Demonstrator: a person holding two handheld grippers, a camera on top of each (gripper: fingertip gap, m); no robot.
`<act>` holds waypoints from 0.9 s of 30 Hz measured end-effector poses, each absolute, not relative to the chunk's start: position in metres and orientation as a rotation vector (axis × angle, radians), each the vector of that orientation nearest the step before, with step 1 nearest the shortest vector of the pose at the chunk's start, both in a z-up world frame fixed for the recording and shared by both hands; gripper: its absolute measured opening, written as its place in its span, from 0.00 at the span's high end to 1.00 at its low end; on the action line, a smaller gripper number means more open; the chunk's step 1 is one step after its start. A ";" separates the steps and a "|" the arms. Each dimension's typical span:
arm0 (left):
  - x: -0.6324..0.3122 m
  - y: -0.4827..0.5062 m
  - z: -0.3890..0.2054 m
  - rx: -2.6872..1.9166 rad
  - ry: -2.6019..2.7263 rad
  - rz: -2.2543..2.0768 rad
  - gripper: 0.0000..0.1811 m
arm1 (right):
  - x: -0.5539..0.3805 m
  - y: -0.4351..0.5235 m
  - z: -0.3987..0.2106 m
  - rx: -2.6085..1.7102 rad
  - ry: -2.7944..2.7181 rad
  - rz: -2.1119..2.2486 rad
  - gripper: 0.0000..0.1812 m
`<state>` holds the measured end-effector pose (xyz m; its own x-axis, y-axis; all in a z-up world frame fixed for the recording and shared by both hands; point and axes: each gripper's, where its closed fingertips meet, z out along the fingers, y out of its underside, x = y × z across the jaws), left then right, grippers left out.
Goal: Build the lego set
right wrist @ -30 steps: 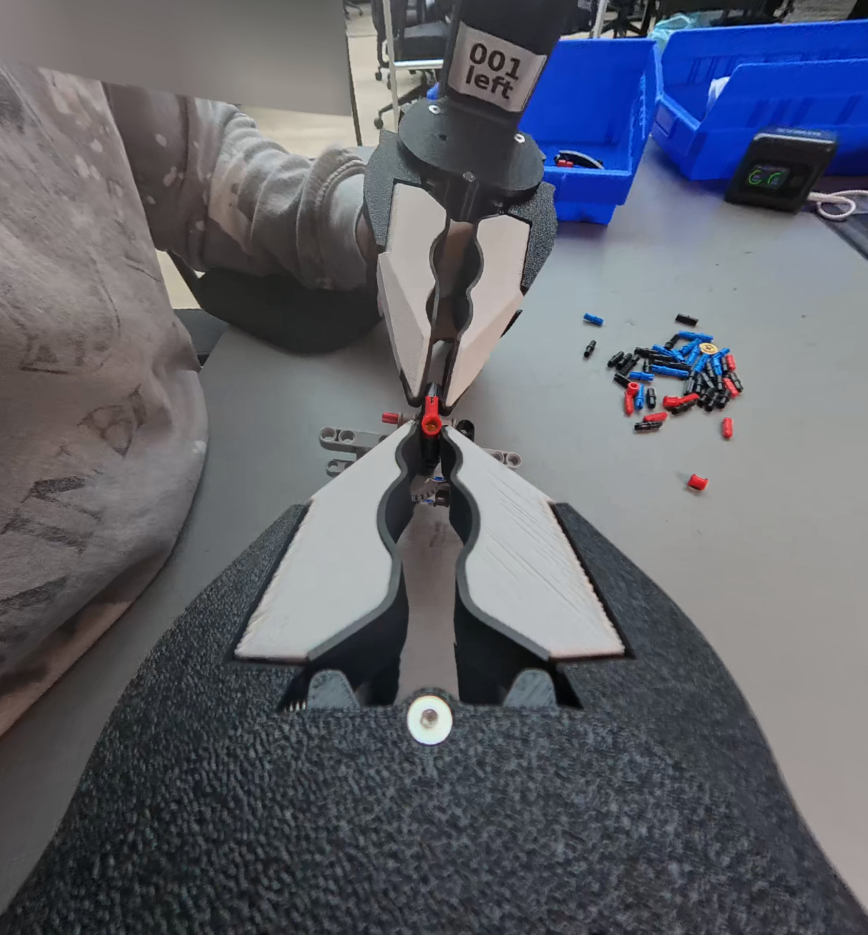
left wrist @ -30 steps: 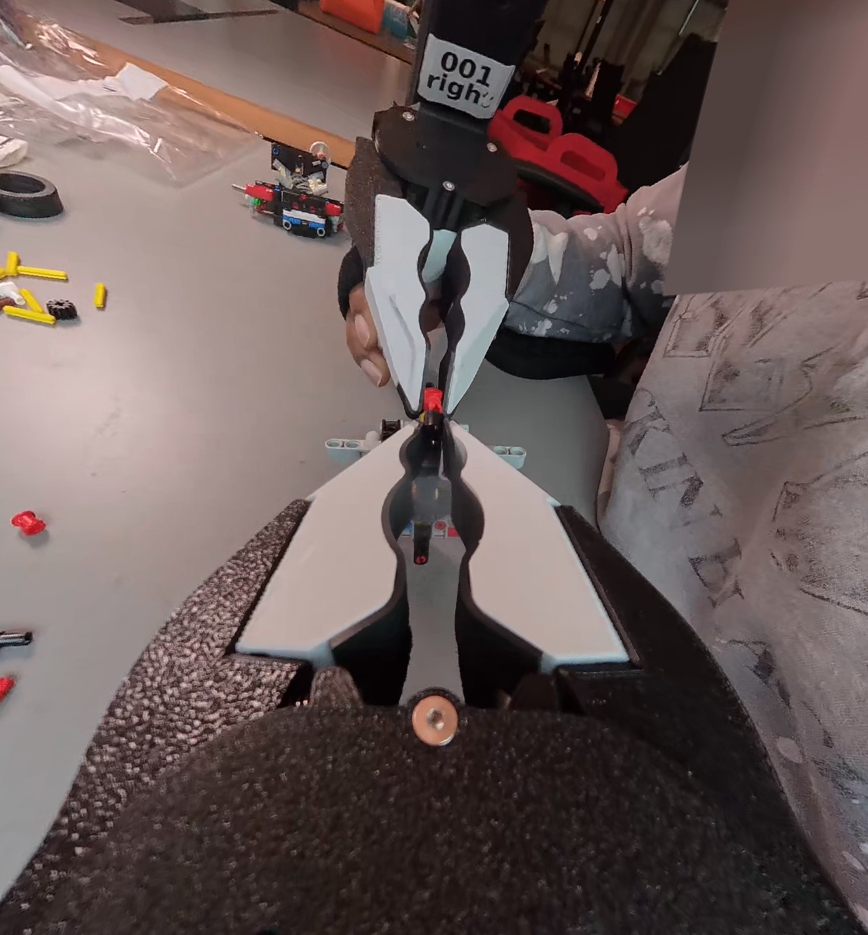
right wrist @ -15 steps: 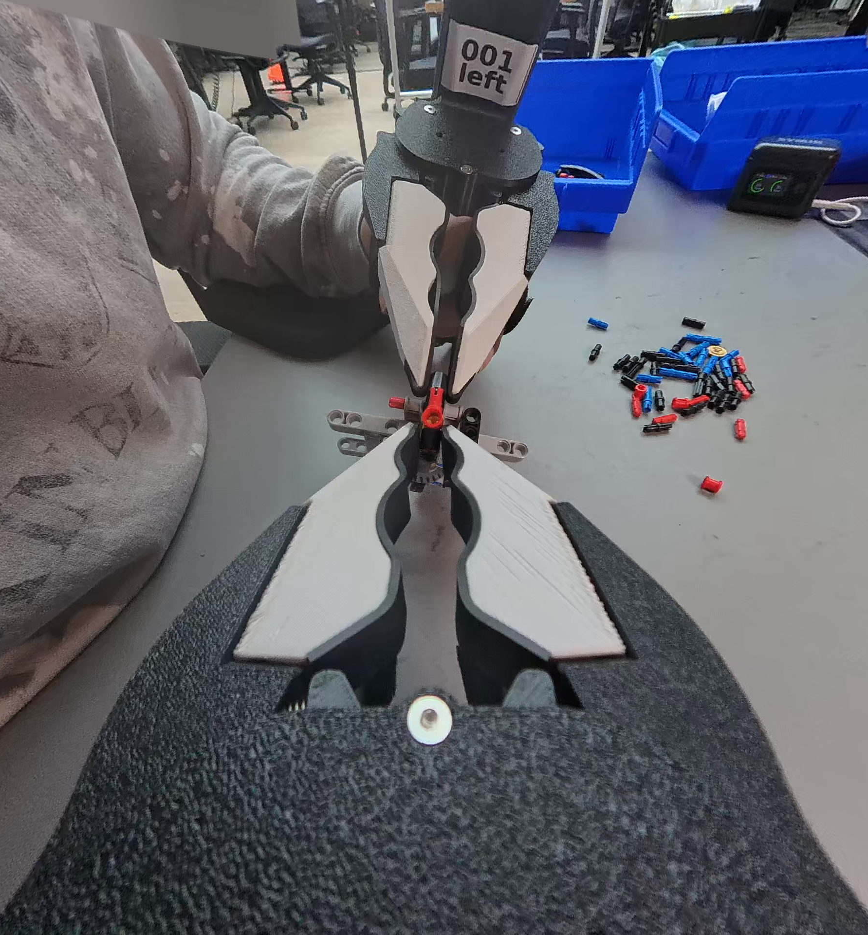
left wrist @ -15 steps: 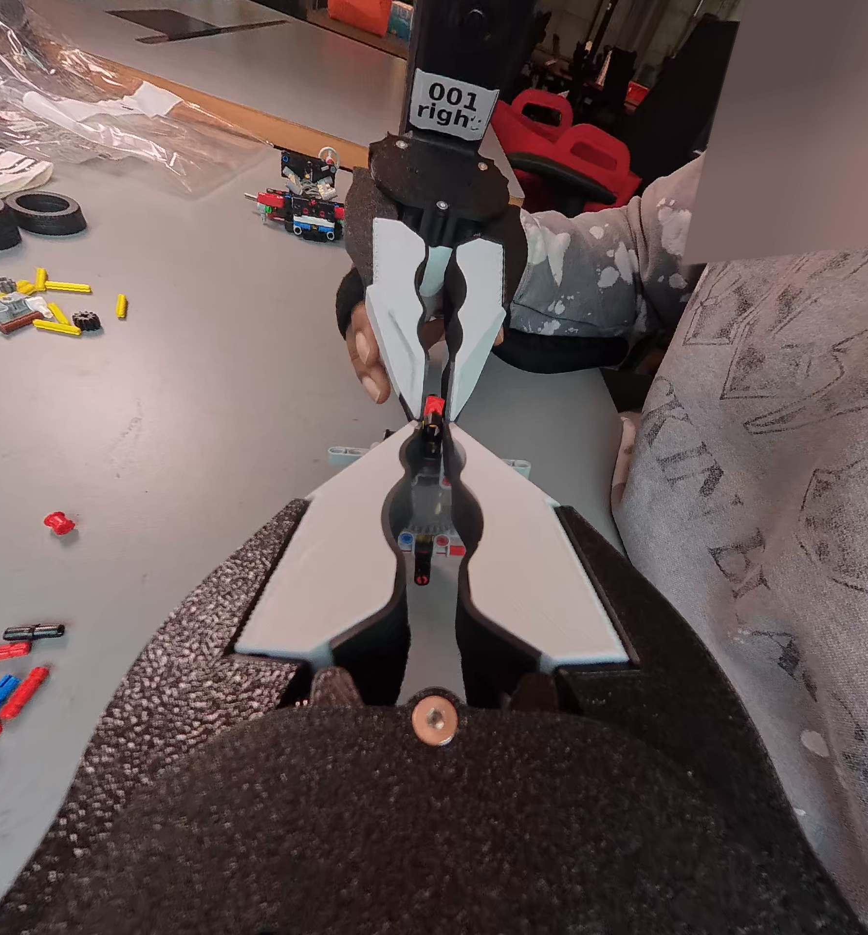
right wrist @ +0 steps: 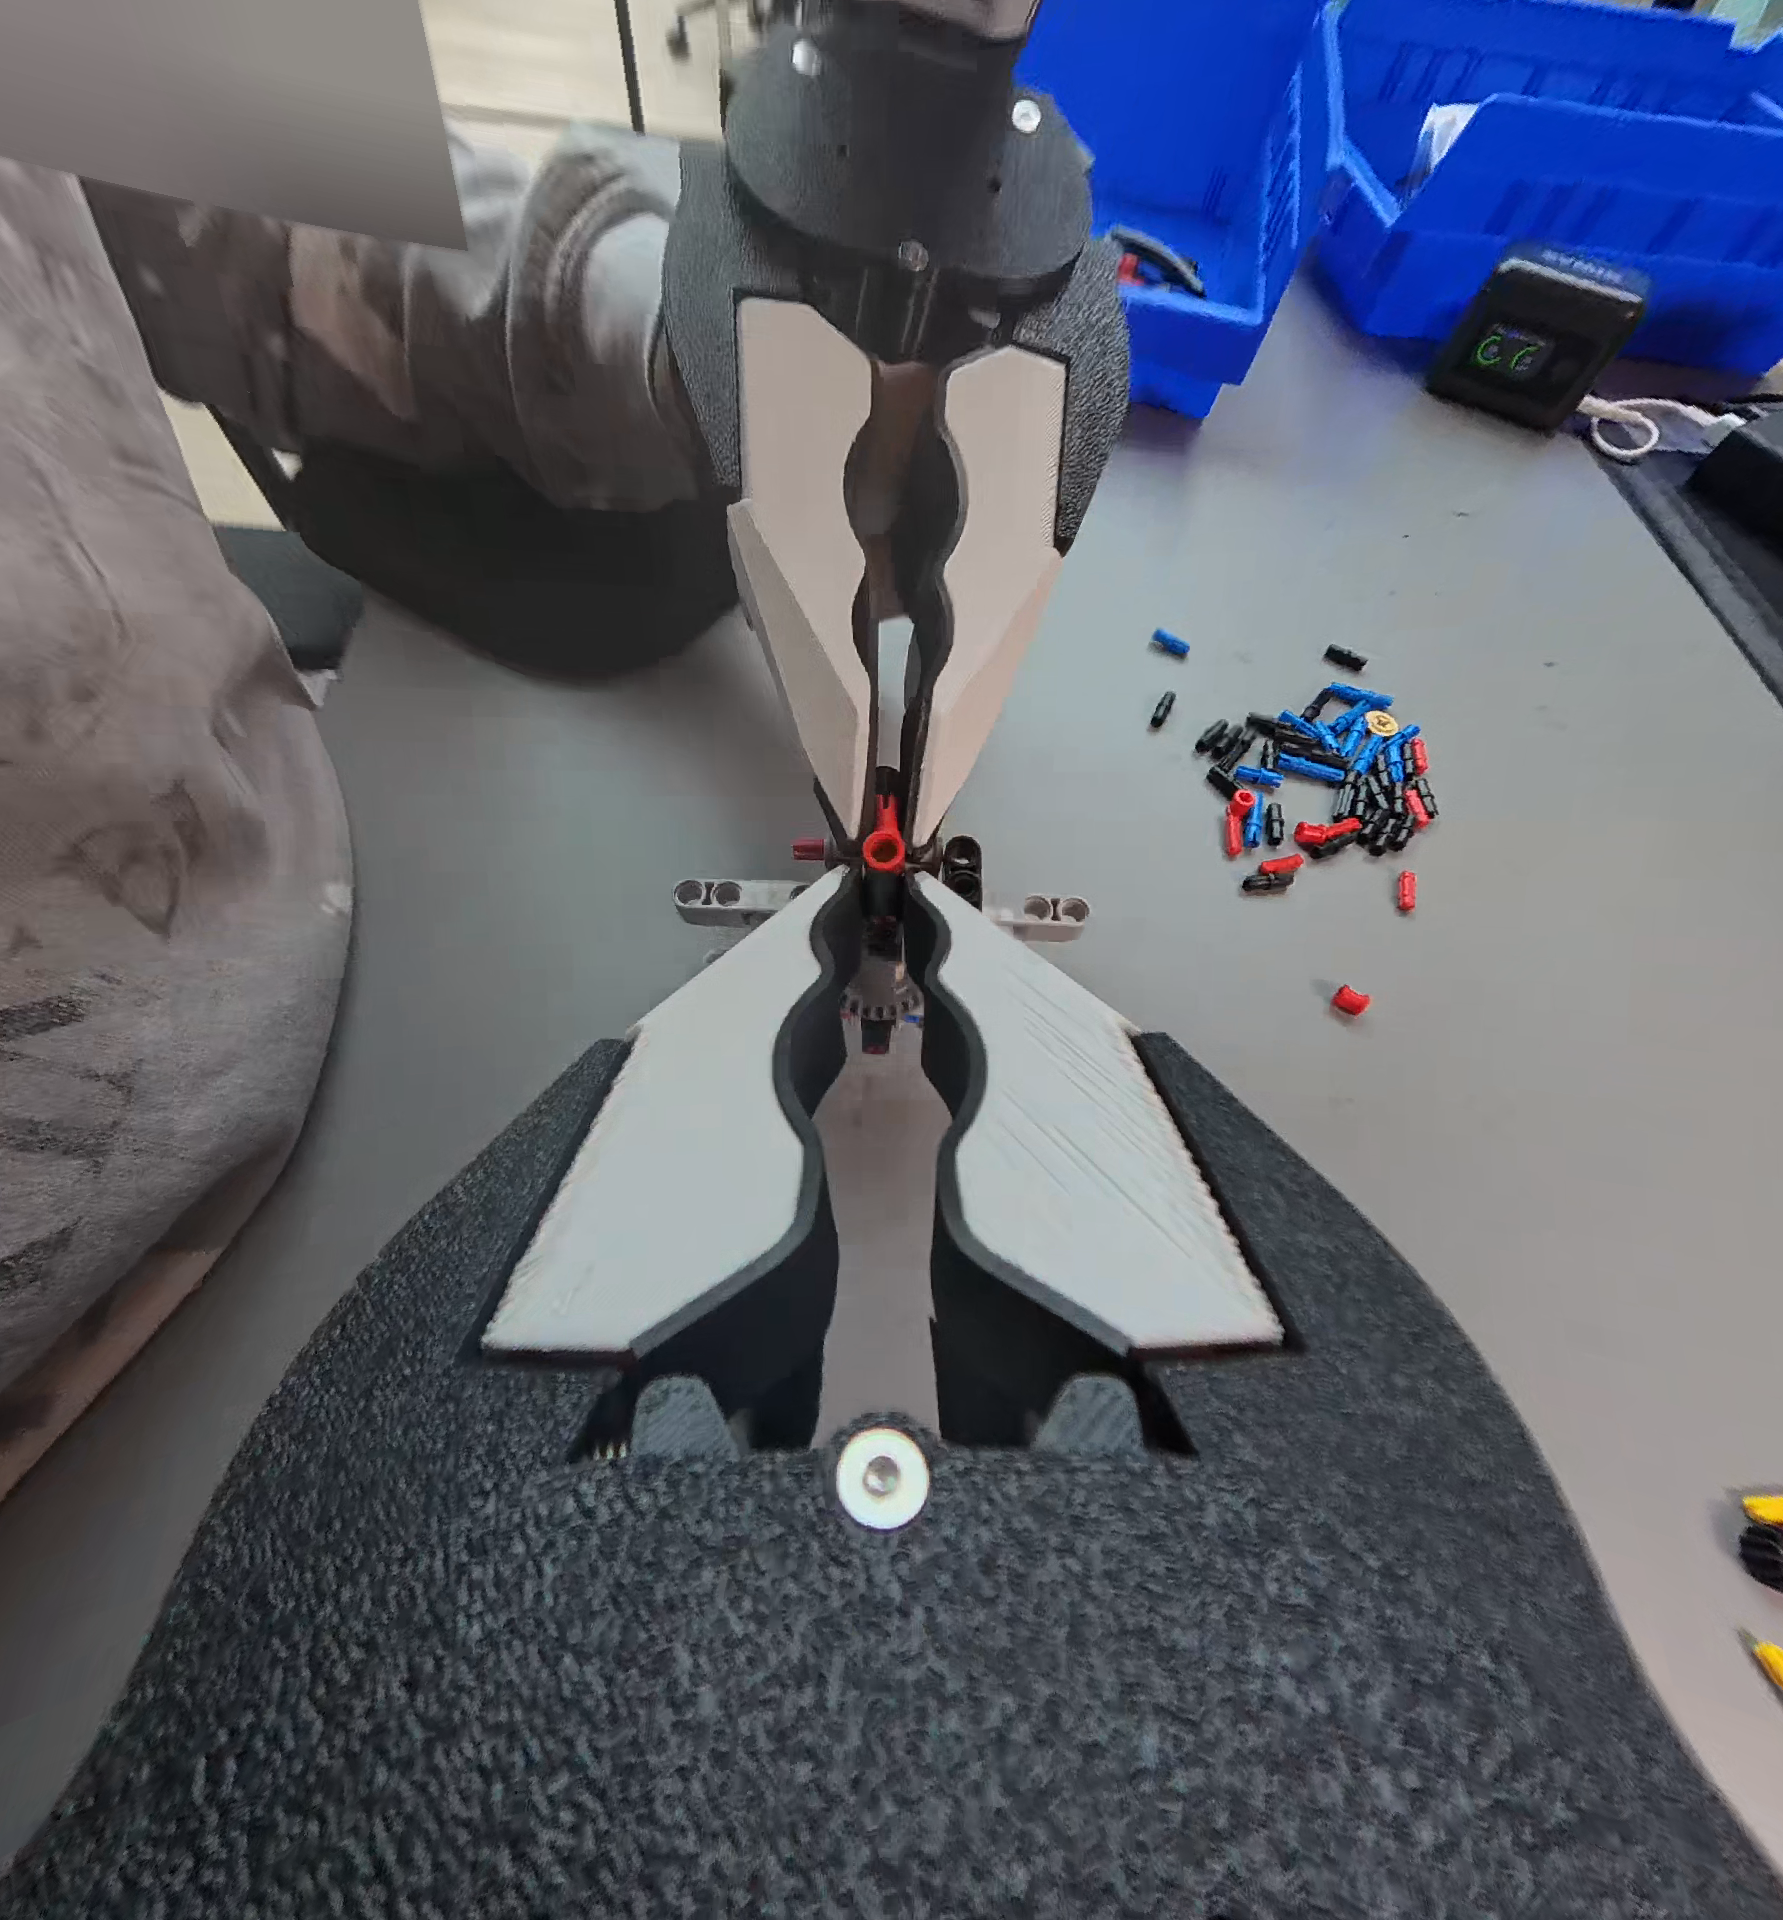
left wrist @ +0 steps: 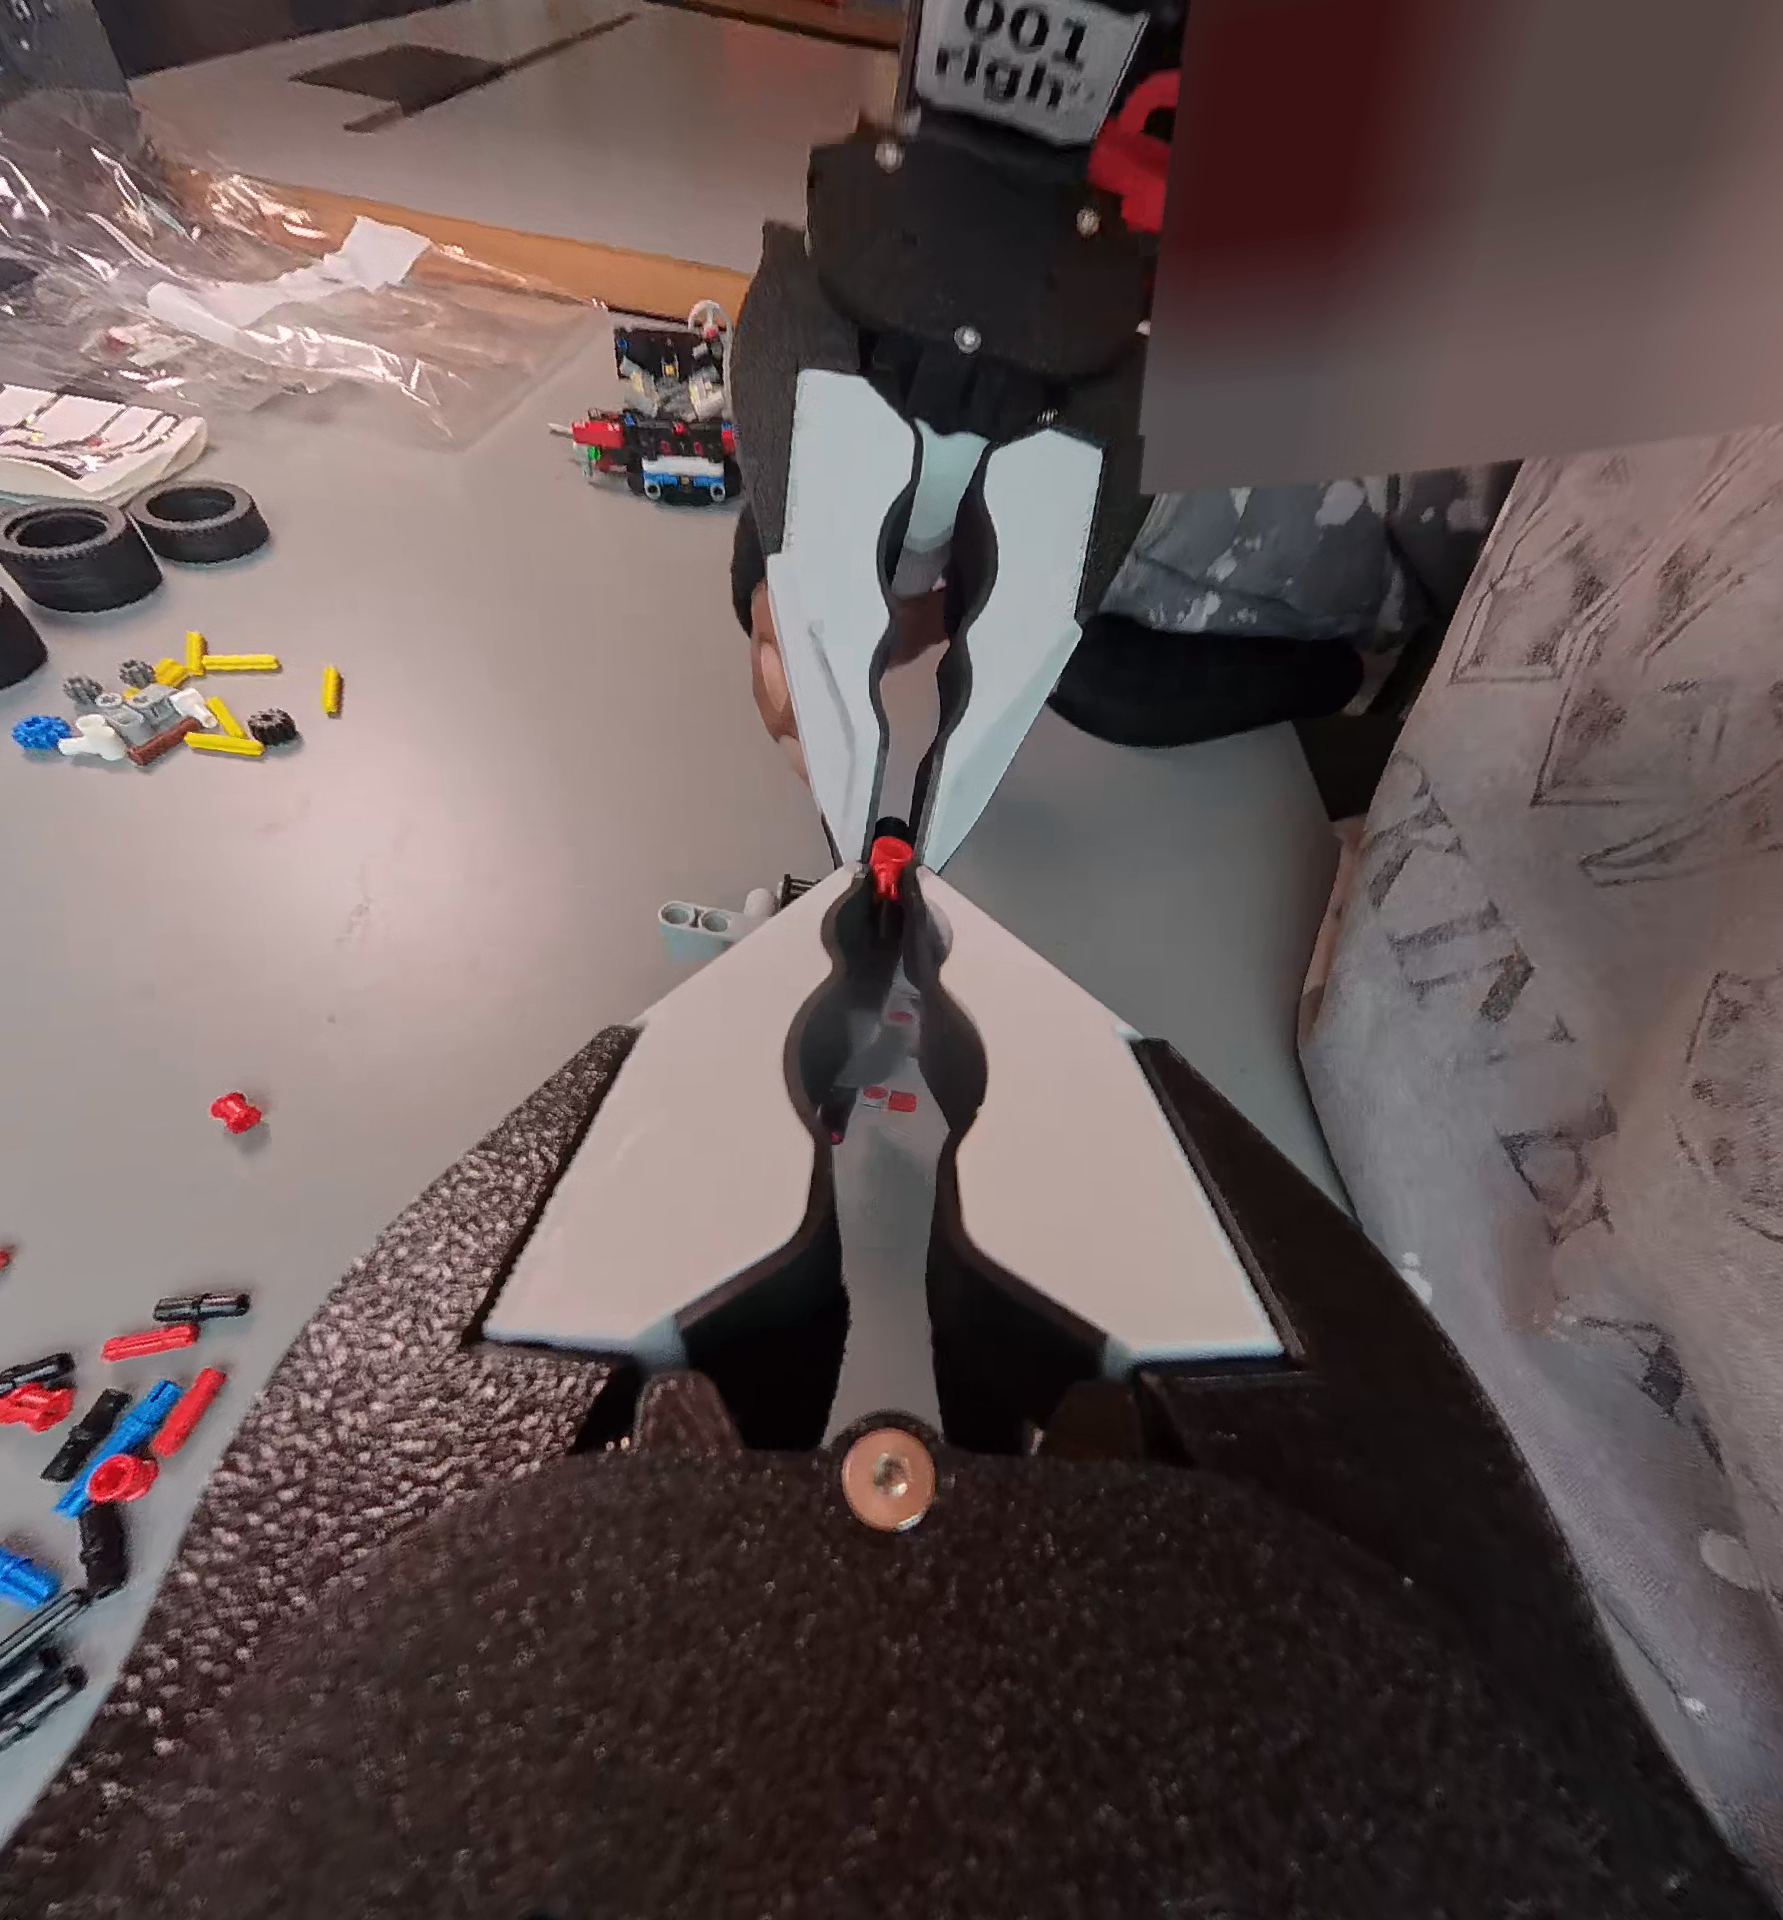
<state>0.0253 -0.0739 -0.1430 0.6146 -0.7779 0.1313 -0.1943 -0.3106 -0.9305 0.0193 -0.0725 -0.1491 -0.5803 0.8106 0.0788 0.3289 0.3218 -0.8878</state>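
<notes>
A small grey lego assembly with beam ends sticking out to both sides sits low over the grey table. It also shows in the left wrist view. A red connector sits on top of it at the middle, also seen in the left wrist view. My left gripper and right gripper meet tip to tip from opposite sides. Both are shut on the assembly's middle. A small gear shows between the right fingers.
In the left wrist view, black tyres, yellow axles, a part-built model, plastic bags and loose pins lie to the left. In the right wrist view there are a pin pile, blue bins and a black device. The person's torso is close. Both grippers' tips are close together, under 4 cm apart.
Both grippers stay shut tip to tip on the assembly. Both views have shifted, and each opposite gripper now looks larger and nearer. More of the table shows on the outer sides.
</notes>
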 end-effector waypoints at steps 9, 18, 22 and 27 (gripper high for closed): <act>-0.002 -0.071 -0.130 -1.747 0.625 -0.825 0.99 | 0.029 -0.051 -0.134 -0.996 -1.918 1.385 0.97; -0.027 -0.056 -0.138 -1.805 0.445 -0.882 0.98 | 0.027 -0.055 -0.141 -0.990 -1.920 1.444 0.97; -0.030 -0.055 -0.148 -1.860 0.478 -0.792 0.98 | 0.026 -0.054 -0.144 -1.007 -1.912 1.471 0.97; -0.027 -0.055 -0.140 -1.833 0.401 -0.898 0.98 | 0.024 -0.050 -0.150 -1.053 -1.921 1.421 0.97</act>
<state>-0.0267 -0.0550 -0.1400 0.6673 -0.6296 0.3979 0.1247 -0.4322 -0.8931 0.0241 -0.0499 -0.1501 -0.5599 0.8278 -0.0368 0.2774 0.1454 -0.9497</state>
